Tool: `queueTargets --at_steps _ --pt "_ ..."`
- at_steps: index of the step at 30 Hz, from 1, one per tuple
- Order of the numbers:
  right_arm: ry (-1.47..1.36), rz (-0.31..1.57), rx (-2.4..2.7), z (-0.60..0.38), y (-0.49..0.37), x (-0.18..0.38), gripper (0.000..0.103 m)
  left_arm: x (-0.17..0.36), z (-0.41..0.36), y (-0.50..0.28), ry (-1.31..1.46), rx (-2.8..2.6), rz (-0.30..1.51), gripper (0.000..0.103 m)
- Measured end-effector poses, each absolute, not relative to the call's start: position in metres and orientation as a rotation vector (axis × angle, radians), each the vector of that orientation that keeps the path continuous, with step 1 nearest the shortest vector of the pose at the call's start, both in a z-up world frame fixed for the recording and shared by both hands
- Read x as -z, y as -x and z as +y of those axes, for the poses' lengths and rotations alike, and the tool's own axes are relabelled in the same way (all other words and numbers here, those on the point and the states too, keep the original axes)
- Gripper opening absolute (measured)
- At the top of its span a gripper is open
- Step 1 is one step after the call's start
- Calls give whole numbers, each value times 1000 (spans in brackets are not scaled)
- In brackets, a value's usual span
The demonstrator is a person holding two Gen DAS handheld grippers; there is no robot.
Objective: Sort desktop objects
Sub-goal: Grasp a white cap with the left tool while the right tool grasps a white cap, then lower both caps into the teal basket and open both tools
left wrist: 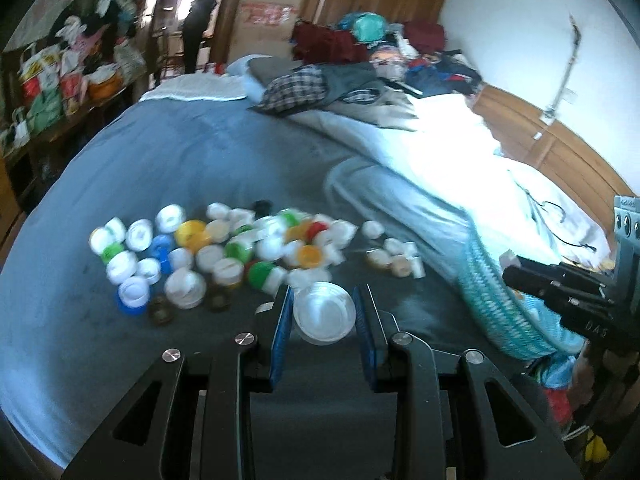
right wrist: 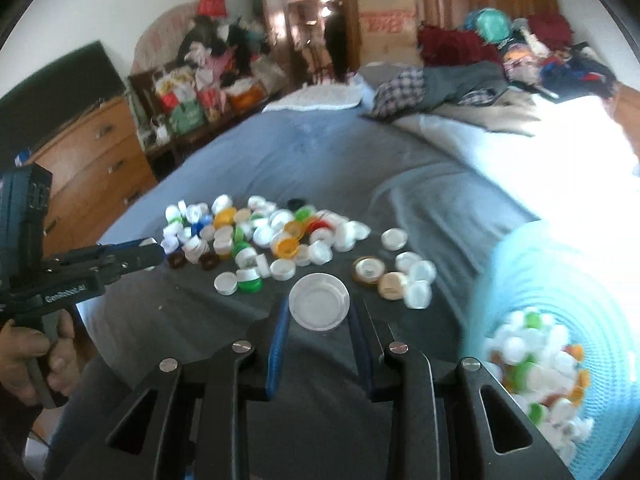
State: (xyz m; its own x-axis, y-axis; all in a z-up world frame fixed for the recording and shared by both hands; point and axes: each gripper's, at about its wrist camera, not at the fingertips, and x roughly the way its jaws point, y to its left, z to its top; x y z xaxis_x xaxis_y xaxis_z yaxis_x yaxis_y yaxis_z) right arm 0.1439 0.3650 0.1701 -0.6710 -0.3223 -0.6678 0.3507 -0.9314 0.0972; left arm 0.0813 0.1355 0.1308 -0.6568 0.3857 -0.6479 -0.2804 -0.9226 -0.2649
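Grey-blue bedding covers a wide bed that serves as the work surface, with a heap of clothes piled at its far end and a wooden dresser standing off to one side. Spread across the middle of the bedding lies a pile of bottle caps, mostly white with some yellow, green, blue, red and brown ones mixed in. A smaller cluster of caps, white and gold-brown, sits apart from the main pile on its right.

At the right edge of the bed rests a light-blue woven basket, and it already holds a heap of caps in white, green and orange.

Each tool is clamped on its own cap. The left gripper has its blue-padded jaws pressed against the sides of a large white cap, held clear of the bedding just in front of the main pile. The right gripper likewise pinches a wide white lid between its blue pads, with the cap's open side facing the camera.

From the right wrist view, the person's left hand is wrapped around the handle of the left tool at the frame's left edge. Both views are somewhat blurred.
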Motion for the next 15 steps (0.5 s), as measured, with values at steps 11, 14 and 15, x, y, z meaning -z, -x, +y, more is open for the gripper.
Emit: queueTargets --at_steps 11,14,15 --pt "-960 -58 2806 470 -177 -223 32 -172 236 -80 964 -2424 -65 26" --pt "-963 -91 2865 498 -181 -231 32 -181 272 -72 974 -2355 -22 26" --pt "-969 -98 2880 507 -181 -233 32 -183 283 -69 981 -2341 -6 26"
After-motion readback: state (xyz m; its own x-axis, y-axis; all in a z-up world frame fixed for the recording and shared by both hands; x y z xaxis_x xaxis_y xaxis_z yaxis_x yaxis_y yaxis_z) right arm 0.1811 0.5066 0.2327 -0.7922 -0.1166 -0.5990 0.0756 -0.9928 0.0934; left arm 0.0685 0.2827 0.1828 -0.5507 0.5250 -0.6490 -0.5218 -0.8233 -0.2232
